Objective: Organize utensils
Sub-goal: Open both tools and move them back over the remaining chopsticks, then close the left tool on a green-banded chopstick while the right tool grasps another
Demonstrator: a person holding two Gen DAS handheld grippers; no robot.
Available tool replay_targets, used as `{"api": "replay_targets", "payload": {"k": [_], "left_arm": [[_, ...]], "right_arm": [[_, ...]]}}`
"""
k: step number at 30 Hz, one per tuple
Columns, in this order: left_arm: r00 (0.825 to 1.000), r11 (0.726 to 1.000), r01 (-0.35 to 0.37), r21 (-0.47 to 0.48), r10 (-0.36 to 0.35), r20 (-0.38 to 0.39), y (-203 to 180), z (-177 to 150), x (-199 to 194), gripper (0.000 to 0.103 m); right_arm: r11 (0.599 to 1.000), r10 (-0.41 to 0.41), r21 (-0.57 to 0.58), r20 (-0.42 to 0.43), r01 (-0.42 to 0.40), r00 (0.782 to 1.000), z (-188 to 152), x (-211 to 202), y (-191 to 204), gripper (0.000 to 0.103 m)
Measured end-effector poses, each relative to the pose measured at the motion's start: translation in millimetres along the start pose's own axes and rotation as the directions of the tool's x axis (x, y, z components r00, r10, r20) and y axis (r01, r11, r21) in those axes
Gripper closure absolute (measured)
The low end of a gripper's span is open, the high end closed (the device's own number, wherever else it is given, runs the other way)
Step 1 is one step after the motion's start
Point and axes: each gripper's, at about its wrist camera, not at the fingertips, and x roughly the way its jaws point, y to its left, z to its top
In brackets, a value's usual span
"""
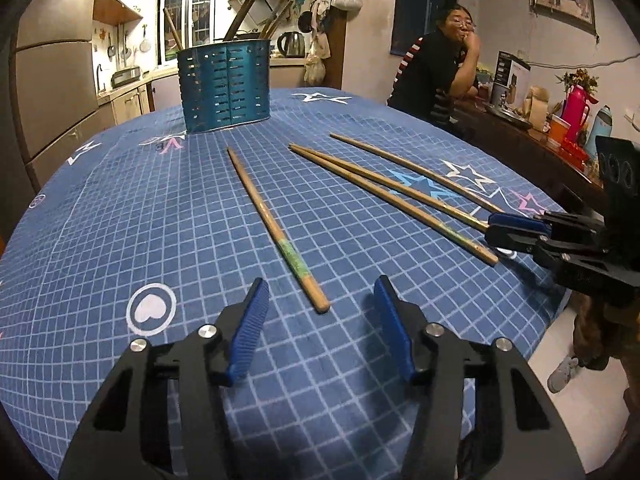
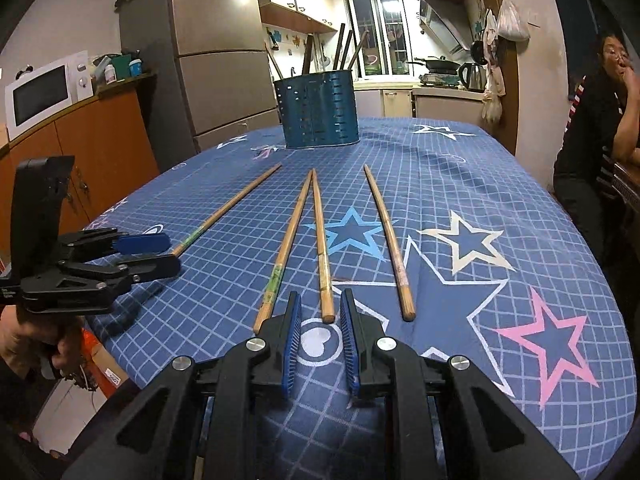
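Several wooden chopsticks lie loose on the blue checked tablecloth (image 1: 120,216). One chopstick (image 1: 276,228) points at my left gripper (image 1: 320,300), which is open and empty just short of its thick end. Three more chopsticks (image 1: 392,196) lie to the right. My right gripper (image 2: 321,308) is open and empty, its jaws a narrow gap apart, right behind the thick end of the middle chopstick (image 2: 322,248). Another chopstick (image 2: 390,240) lies right of it. A blue perforated metal utensil holder (image 1: 226,84) with several utensils stands at the table's far side; it also shows in the right wrist view (image 2: 318,110).
A person (image 1: 440,64) sits beyond the table's right side by a cluttered dark side table (image 1: 540,136). A fridge (image 2: 216,48) and an orange cabinet with a microwave (image 2: 44,92) stand to the left. The table edge drops off on the right.
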Motion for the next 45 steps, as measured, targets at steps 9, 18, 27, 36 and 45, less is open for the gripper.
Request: {"api": "replay_targets", "payload": {"k": [9, 18, 27, 36, 45], "left_arm": [[0.999, 0.999, -0.040, 0.011, 0.040, 0.018, -12.3, -1.4, 0.7, 0.076], [0.996, 0.997, -0.077, 0.008, 0.077, 0.053, -15.2, -7.5, -0.6, 0.076], [0.993, 0.996, -0.083, -0.016, 0.084, 0.079, -11.6, -14.2, -4.4, 0.093], [0.993, 0.996, -0.082, -0.026, 0.084, 0.084, -7.2, -12.3, -11.9, 0.094], [0.978, 0.994, -0.108, 0.002, 0.105, 0.179, -8.1, -0.6, -52.8, 0.095]], "right_arm": [[1.000, 0.009, -0.003, 0.013, -0.009, 1.000, -2.3, -1.6, 0.1, 0.087], [1.000, 0.005, -0.002, 0.024, -0.005, 1.000, -4.5, -2.3, 1.0, 0.087], [1.000, -0.014, 0.014, 0.064, 0.013, 0.998, -10.8, -5.5, 2.2, 0.095], [1.000, -0.028, 0.010, 0.144, 0.027, 0.989, -5.5, -22.5, 2.8, 0.095], [0.998, -0.048, -0.030, 0.235, 0.057, 0.971, 17.9, -54.6, 7.9, 0.095]]}}
